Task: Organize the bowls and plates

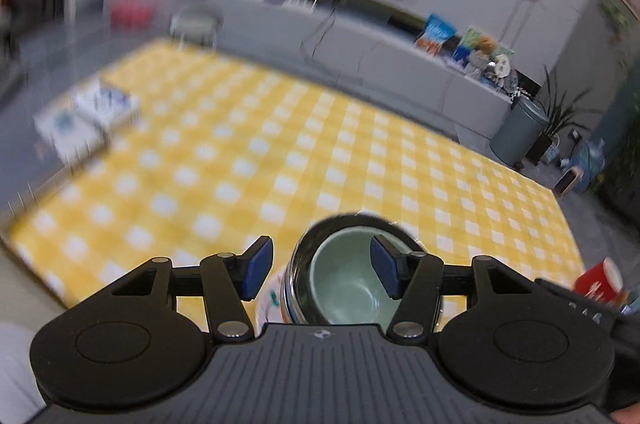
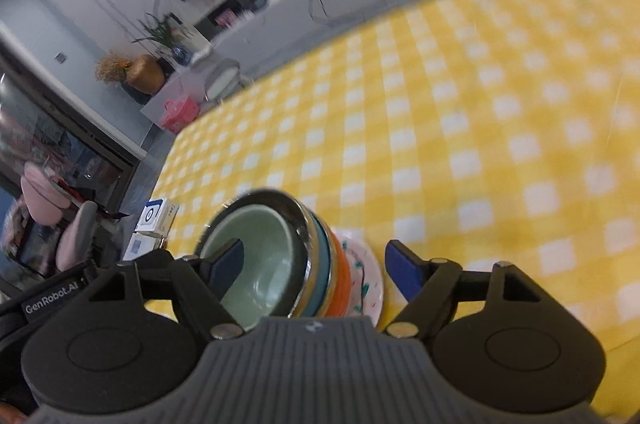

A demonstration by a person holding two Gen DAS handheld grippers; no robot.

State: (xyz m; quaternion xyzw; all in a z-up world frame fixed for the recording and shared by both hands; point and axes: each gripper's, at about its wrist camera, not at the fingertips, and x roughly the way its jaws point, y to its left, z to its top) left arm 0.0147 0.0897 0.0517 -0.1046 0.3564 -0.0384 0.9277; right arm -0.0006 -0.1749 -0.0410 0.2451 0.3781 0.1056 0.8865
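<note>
Just below both wide-spread, empty grippers, left [image 1: 321,270] and right [image 2: 316,270], jaws apart: nested bowls [image 2: 260,264], pale green innermost, stacked on a patterned plate [image 2: 366,276] atop the yellow-checked counter [image 2: 460,143]; beyond, boxes [image 1: 86,115] at its far-left corner.
</note>
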